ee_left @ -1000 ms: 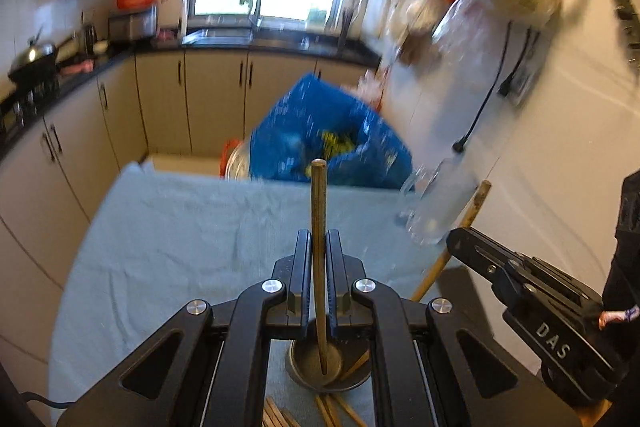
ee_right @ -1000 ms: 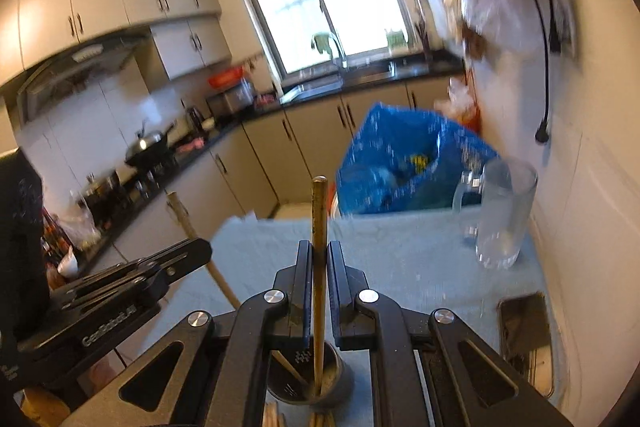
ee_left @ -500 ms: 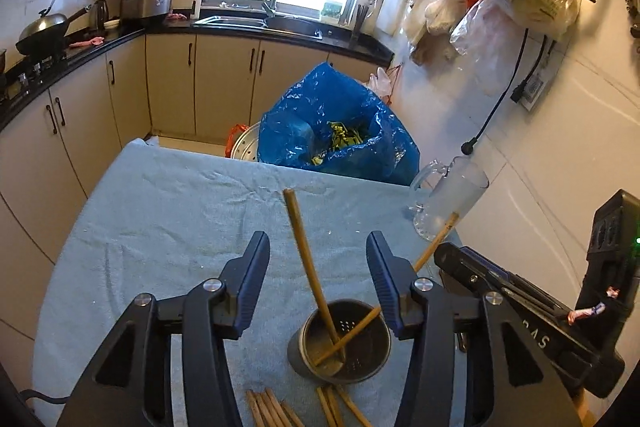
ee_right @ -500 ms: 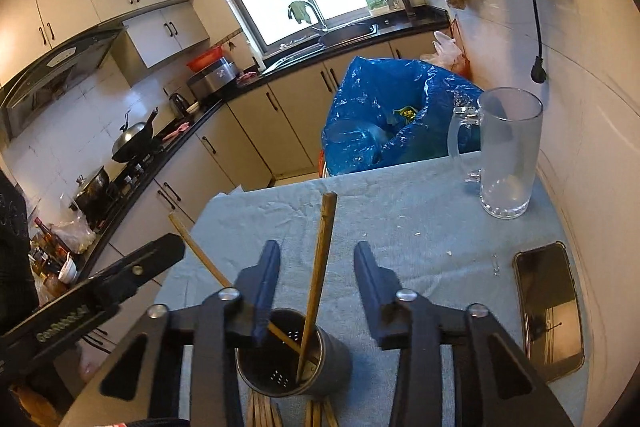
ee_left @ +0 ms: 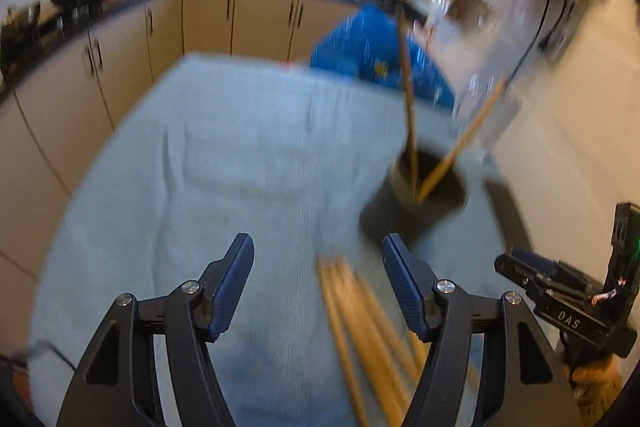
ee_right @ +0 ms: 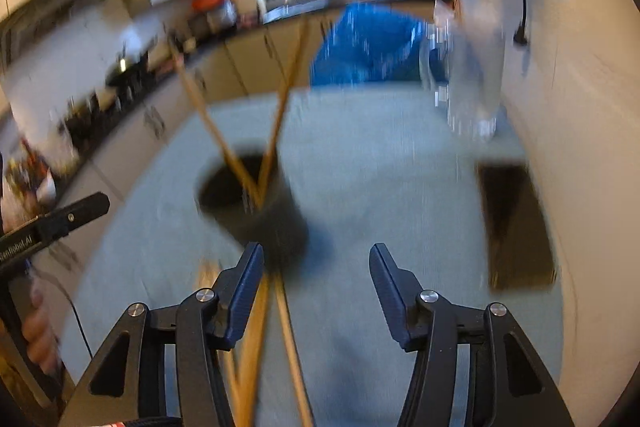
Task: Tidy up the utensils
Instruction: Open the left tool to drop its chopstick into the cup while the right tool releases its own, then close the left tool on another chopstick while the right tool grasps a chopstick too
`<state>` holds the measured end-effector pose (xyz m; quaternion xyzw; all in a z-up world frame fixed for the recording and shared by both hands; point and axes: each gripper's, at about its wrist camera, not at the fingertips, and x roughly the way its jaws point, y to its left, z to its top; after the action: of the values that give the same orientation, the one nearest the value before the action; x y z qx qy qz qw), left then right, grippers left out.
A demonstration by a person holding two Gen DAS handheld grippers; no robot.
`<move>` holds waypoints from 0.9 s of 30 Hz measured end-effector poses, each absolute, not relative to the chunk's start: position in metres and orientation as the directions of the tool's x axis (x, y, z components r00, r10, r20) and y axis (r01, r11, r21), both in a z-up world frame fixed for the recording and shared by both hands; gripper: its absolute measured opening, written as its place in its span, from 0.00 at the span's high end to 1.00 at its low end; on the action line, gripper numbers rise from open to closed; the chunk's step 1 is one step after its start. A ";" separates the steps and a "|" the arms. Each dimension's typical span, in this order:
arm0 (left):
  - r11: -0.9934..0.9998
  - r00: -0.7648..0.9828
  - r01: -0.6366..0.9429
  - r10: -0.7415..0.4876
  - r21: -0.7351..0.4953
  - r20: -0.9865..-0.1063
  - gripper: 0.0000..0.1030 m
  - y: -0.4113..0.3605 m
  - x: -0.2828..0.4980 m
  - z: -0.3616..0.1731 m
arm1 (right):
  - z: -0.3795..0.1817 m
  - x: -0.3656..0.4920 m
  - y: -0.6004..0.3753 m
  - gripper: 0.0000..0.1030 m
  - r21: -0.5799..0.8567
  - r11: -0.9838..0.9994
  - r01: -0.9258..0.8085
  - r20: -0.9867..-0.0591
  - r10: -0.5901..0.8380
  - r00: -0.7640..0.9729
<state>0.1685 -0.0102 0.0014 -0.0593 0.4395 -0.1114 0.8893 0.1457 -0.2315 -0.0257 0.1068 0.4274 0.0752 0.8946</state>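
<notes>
Nearest the left wrist camera, the left tool (ee_left: 318, 277) stood wide apart with nothing between its fingers, poised over the cloth-covered worktop (ee_left: 224, 163); a bundle of loose chopsticks (ee_left: 360, 331) lay flat on the cloth under it, close to the worktop's near edge and nearer its right finger. The right tool (ee_right: 316, 281) was likewise spread wide and empty, and in its own view the loose chopsticks (ee_right: 256, 327) lay below its left finger, running toward the near edge. Just beyond the loose sticks stood the metal holder cup (ee_left: 430, 187) — upright on the cloth, toward the right side of the worktop in the left view — with two chopsticks (ee_left: 408, 99) standing in it, leaning apart in a V. The right view showed the same cup (ee_right: 260, 203) just ahead of the right tool's left finger. Farther on, near the right edge by the wall, a dark phone (ee_right: 516, 223) lay flat, and beyond it a glass mug (ee_right: 468, 87) stood, heavily blurred. Past the worktop's far edge sat a blue bag (ee_left: 376, 51) — and behind that, kitchen cabinets (ee_left: 208, 19). Both views were smeared by motion.
</notes>
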 end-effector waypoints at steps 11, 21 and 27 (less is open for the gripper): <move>0.979 0.518 0.197 -0.145 -0.048 -0.843 0.54 -0.041 0.144 -0.071 | -0.081 0.126 -0.213 0.51 0.213 0.975 -0.068 -0.811 0.216 0.544; 0.978 0.511 0.210 -0.112 -0.002 -0.852 0.68 -0.051 0.144 -0.084 | -0.091 0.126 -0.187 0.59 0.086 0.991 -0.107 -0.815 0.131 0.564; 0.987 0.507 0.157 -0.100 -0.023 -0.856 0.93 -0.033 0.131 -0.079 | -0.090 0.126 -0.187 0.72 0.044 0.996 -0.080 -0.818 0.082 0.569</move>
<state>0.1309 -0.0335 -0.0793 0.0286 0.4910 -0.0740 0.8675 0.1259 -0.1869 -0.0900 0.0013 0.4620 0.0457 0.8857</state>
